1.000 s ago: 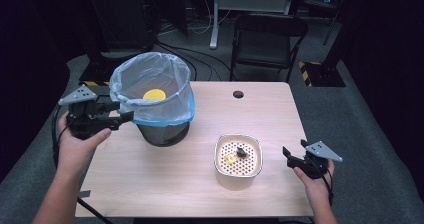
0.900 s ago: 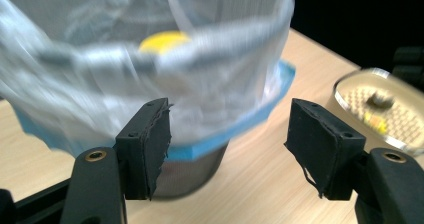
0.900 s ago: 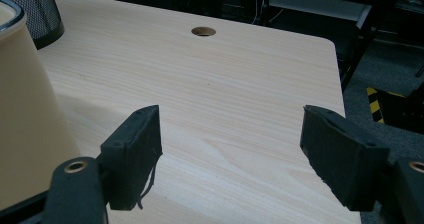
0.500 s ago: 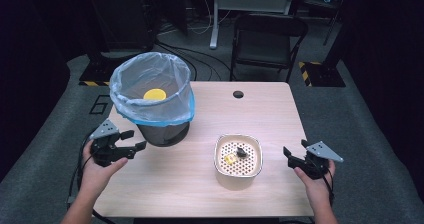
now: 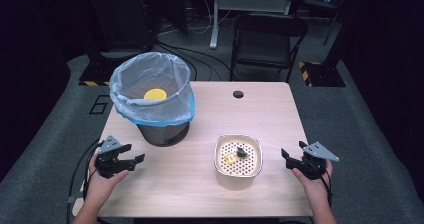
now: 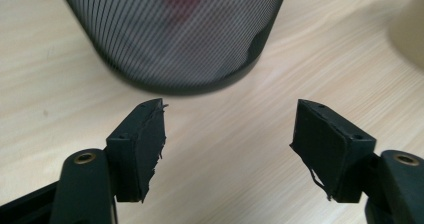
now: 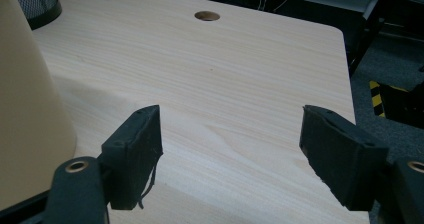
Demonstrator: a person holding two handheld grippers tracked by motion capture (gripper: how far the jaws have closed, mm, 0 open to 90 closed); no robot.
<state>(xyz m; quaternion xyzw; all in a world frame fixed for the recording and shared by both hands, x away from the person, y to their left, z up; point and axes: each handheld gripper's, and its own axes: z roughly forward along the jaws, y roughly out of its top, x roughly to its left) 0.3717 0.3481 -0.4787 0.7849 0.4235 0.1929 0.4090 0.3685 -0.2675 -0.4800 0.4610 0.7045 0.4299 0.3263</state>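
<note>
**Left tongs down beside the bin**

Dropped from rim height of the bin [image 5: 152, 101] to just above the tabletop [image 5: 200, 194]: left tongs [image 5: 131, 160], jaws just been opening, now spread with nothing between them. Straight ahead of them, near but not touching, the bin's black mesh base [image 6: 175, 39]. Right tongs [image 5: 290, 156] unmoved, spread wide over bare wood, empty. Between both tongs, nearer the right pair, a cream bowl [image 5: 238, 156] with small scraps inside.

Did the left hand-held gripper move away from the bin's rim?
Yes. The left hand-held gripper dropped from beside the bin rim to table level beside its base, jaws just opening, nothing between.
</note>
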